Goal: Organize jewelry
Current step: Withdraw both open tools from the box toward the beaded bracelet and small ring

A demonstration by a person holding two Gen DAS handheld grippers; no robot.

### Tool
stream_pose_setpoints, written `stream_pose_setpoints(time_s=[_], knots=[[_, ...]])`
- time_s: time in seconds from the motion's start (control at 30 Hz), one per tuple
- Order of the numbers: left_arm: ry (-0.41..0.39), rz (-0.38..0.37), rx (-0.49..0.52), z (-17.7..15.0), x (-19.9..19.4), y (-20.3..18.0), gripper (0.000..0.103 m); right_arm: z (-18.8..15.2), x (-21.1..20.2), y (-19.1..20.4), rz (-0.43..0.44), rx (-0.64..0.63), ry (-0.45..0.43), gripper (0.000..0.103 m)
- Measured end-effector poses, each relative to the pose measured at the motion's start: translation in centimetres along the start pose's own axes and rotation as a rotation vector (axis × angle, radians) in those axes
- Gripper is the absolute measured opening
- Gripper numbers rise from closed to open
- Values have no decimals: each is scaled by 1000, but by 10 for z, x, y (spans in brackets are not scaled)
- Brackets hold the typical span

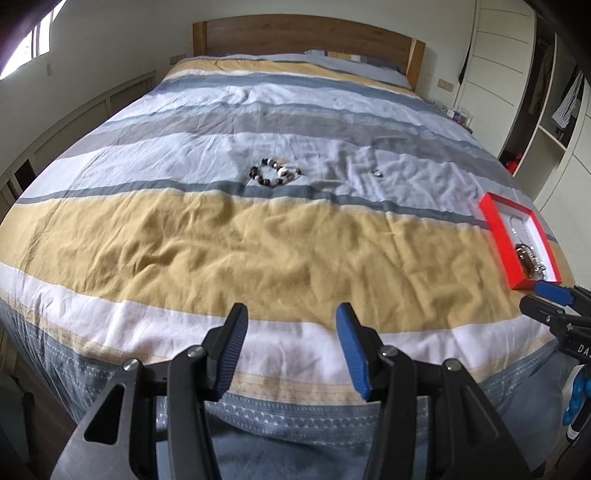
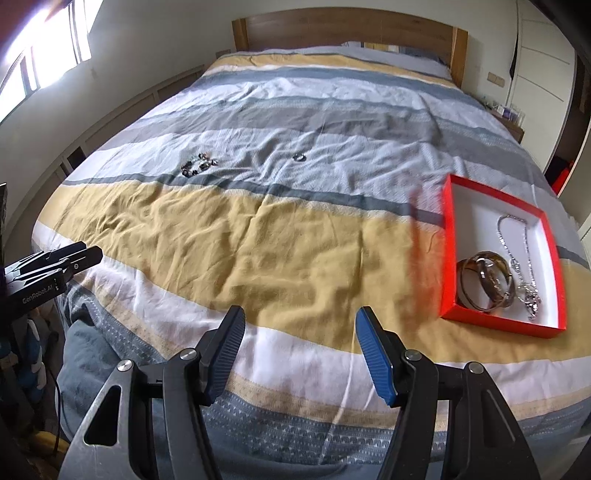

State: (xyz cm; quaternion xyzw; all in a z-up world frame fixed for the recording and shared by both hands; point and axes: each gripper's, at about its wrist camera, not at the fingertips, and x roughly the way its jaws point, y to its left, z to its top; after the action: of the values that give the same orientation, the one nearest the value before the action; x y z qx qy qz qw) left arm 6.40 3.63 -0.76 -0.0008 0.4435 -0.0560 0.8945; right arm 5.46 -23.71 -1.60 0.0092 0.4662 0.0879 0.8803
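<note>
A dark beaded bracelet [image 1: 274, 172] lies on the striped bedspread in mid-bed; it also shows in the right wrist view [image 2: 199, 165]. A small silver ring [image 1: 377, 172] lies to its right, seen too in the right wrist view [image 2: 299, 157]. A red box with a white inside [image 2: 447, 236] sits at the right, holding brown bangles [image 2: 484, 282] and a silver chain [image 2: 517, 258]; the box also shows in the left wrist view [image 1: 496, 236]. My left gripper [image 1: 291, 325] is open and empty near the foot of the bed. My right gripper [image 2: 300, 326] is open and empty, left of the box.
The bed has a wooden headboard [image 1: 306, 35] at the far end. A nightstand with small items [image 2: 509, 114] stands at the far right. A white wardrobe with hanging clothes [image 1: 546, 103] lines the right wall. A window [image 2: 44, 48] is at the left.
</note>
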Motion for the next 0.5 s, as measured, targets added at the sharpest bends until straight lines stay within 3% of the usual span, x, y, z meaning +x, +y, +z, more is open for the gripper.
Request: stream_pose_setpoints(time_s=[0.5], knots=[[67,21,-10,23,57,21,48,34,58,4,16,-39,70,61]])
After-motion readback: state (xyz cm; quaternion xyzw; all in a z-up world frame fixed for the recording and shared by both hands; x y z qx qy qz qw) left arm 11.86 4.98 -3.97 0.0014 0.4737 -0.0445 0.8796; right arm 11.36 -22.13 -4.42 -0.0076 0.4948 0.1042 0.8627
